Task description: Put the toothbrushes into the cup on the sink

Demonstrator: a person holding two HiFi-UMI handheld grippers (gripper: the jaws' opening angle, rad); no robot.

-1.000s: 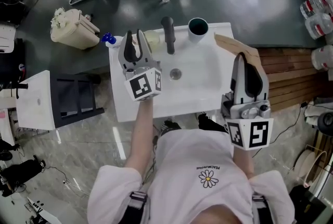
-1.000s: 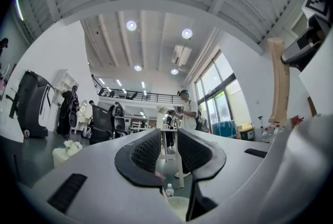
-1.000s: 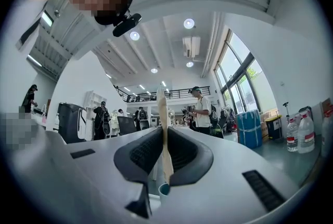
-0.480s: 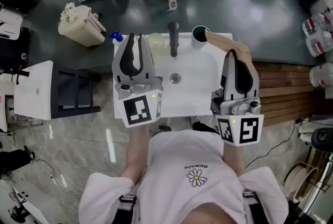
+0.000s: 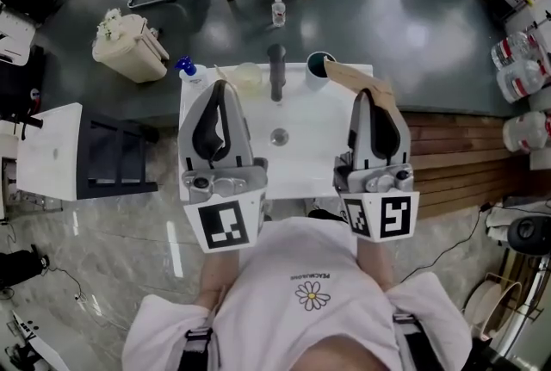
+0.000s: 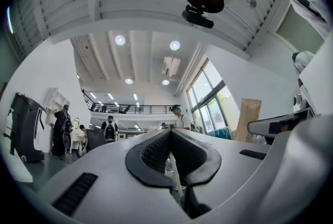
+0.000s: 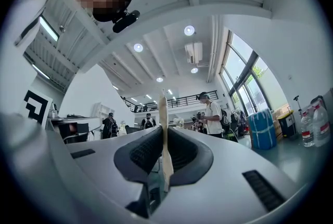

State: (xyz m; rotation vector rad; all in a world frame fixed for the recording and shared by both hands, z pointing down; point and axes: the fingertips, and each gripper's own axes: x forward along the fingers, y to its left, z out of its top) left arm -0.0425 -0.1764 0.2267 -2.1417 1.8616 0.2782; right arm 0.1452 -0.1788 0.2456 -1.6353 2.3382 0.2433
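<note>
**Both grippers closed and raised over the sink, cup well ahead of them**

The right gripper [image 7: 164, 129] was pinched on a flat tan piece [image 7: 162, 114], which stood edge-on between the dark pads and rose above the tips. In the head view the right gripper [image 5: 372, 94] hung over the right side of the white sink [image 5: 318, 145]. The tan piece [image 5: 349, 75] slanted from its tips up toward the cup [image 5: 319, 64], ending just beside the rim. The left gripper [image 6: 170, 132] was pressed together, with a thin pale stick [image 6: 175, 171] showing in the slit below the pads. What the stick was could not be told. From above, the left gripper [image 5: 219, 87] pointed at the sink's back left corner, and the stick [image 5: 224, 74] poked out near a pale round dish [image 5: 246, 75].

The dark-lined cup stood upright at the back edge, right of the black faucet [image 5: 275, 72]. A clear bottle [image 5: 277, 10] stood on the dark floor [image 5: 413, 8] behind the sink, and wooden slats [image 5: 456, 145] lay to the right. Both gripper views tilted up at a white ceiling with round lights.
</note>
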